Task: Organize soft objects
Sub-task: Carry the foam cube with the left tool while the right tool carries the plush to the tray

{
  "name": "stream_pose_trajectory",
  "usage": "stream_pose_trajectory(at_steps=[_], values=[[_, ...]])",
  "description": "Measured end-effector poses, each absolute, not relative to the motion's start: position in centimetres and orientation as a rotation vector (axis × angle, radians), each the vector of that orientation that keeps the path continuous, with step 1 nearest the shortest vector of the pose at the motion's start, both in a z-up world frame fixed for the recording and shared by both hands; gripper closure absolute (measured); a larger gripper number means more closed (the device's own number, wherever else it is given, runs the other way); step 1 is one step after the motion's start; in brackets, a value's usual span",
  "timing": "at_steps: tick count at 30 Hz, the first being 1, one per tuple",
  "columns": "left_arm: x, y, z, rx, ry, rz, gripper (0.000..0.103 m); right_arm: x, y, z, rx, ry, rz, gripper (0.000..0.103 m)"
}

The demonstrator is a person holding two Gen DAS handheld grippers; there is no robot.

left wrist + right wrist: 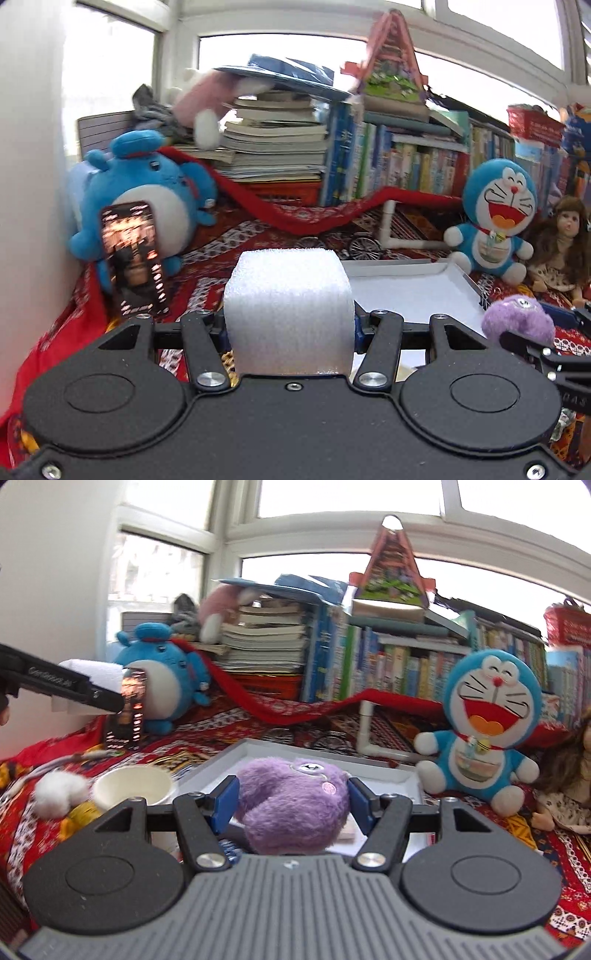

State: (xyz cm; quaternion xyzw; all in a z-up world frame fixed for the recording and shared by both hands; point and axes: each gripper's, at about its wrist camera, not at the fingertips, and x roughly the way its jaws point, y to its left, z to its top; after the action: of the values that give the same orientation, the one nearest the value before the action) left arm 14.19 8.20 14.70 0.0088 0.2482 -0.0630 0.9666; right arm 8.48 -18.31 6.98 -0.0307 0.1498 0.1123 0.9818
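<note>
Above the red patterned cloth (236,720), both hands carry something soft. The left gripper (291,325) has its fingers squeezed on a white foam block (288,306), which fills the gap between them, so it cannot slip out. The right gripper (291,805) has its blue fingers (225,803) pressed into the sides of a purple fluffy toy (295,805). The fur bulges around them, so the hold looks snug. Just behind both lies a white tray (399,775), flat and bare. I think the soft things are held over it because that is where they go. A white bowl (133,786) and a cotton ball (59,792) wait on the cloth nearby.
</note>
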Motion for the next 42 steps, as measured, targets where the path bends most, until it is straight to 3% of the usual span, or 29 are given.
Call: stream_pose_trajectory(at_steps=[10, 19, 42], values=[[22.6, 4.3, 15.6, 0.014, 0.754, -0.232, 0.051, 13.4, -21.5, 8.6, 0.018, 0.393, 0.206, 0.037], [29.1, 1.7, 12.4, -0.023, 0.994, -0.241, 0.051, 18.6, -23.2, 8.2, 0.101, 0.529, 0.185, 0.037], [37.7, -3.2, 5.3, -0.025, 1.234, -0.242, 0.051, 26.9, -23.4, 3.4, 0.116, 0.725, 0.144, 0.036]])
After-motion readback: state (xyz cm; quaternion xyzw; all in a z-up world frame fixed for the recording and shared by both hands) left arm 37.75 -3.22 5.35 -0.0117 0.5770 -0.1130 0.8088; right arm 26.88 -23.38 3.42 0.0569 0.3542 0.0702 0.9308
